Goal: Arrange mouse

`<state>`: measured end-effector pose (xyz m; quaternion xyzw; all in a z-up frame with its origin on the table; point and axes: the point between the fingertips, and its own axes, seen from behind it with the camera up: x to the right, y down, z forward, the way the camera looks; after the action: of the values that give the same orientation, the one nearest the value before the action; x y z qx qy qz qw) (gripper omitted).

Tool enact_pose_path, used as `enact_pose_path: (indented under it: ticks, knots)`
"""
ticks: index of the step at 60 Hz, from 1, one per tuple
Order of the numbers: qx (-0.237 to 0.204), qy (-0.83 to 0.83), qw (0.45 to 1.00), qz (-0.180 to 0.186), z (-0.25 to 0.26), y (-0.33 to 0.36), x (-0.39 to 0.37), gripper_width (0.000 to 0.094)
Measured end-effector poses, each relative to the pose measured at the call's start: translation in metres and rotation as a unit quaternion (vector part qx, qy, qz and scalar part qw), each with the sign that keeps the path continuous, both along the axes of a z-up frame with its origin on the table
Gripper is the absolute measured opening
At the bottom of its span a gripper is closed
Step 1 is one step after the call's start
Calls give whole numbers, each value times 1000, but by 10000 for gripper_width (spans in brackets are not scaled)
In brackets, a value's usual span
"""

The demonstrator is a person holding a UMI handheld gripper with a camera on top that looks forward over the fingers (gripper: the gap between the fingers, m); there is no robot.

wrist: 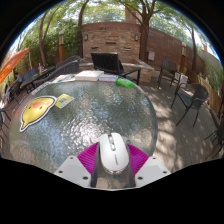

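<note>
A white computer mouse (pixel 112 152) sits lengthwise between my gripper's (pixel 112 149) two fingers, its front end pointing away from me. The magenta pads (pixel 88 160) press against both of its sides, so the gripper is shut on it. The mouse is over the near edge of a round glass table (pixel 110 115). A yellow, rounded mouse mat (pixel 36 110) lies on the table to the left, well beyond the fingers. Whether the mouse rests on the glass or is held just above it cannot be told.
An open laptop (pixel 106 66) stands at the table's far side with a white box (pixel 90 75) on its left and a green item (pixel 125 83) on its right. A small yellow card (pixel 64 100) lies by the mat. Metal chairs (pixel 192 100) ring the table.
</note>
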<state>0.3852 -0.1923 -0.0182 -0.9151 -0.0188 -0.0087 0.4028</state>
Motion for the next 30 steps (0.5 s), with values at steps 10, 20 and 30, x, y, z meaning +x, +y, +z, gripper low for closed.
enact_pose_path:
  ticks: [10, 20, 30]
  knots:
    - [-4, -7, 999, -36, 8, 0, 3, 370]
    - [42, -15, 994, -101, 68, 18, 8, 370]
    - [153, -1, 974, -164, 205, 61, -18, 369]
